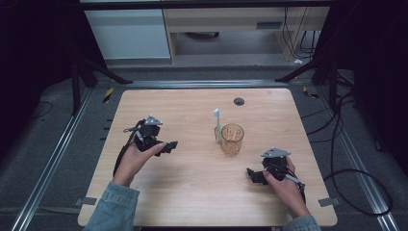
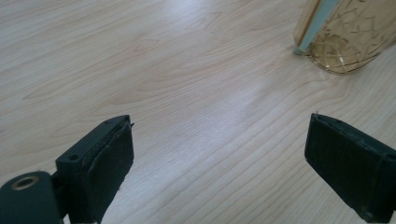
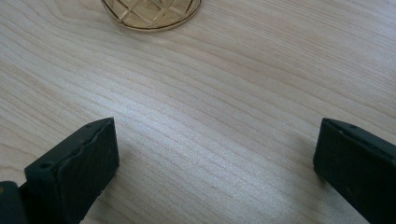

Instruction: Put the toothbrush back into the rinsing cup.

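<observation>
Wooden table [image 1: 192, 192] held an amber glass [image 1: 232, 139] w/ a white spoon [image 1: 218, 126] near centre; left hand-held gripper [image 1: 171, 146] & right hand-held gripper [image 1: 251, 174], both wide & empty, flanked it pre-approach, likely needing a reach for the spoon.

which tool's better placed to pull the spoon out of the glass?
Left, probably. The spoon leans on the amber glass's left side, facing the open left tool. The open right tool sits below the glass, better for steadying it.

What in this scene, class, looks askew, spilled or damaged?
Little stands out. The amber glass stands upright on the table with nothing spilled. The pale toothbrush-like stick leans against the glass's outside, not inside it.
</observation>
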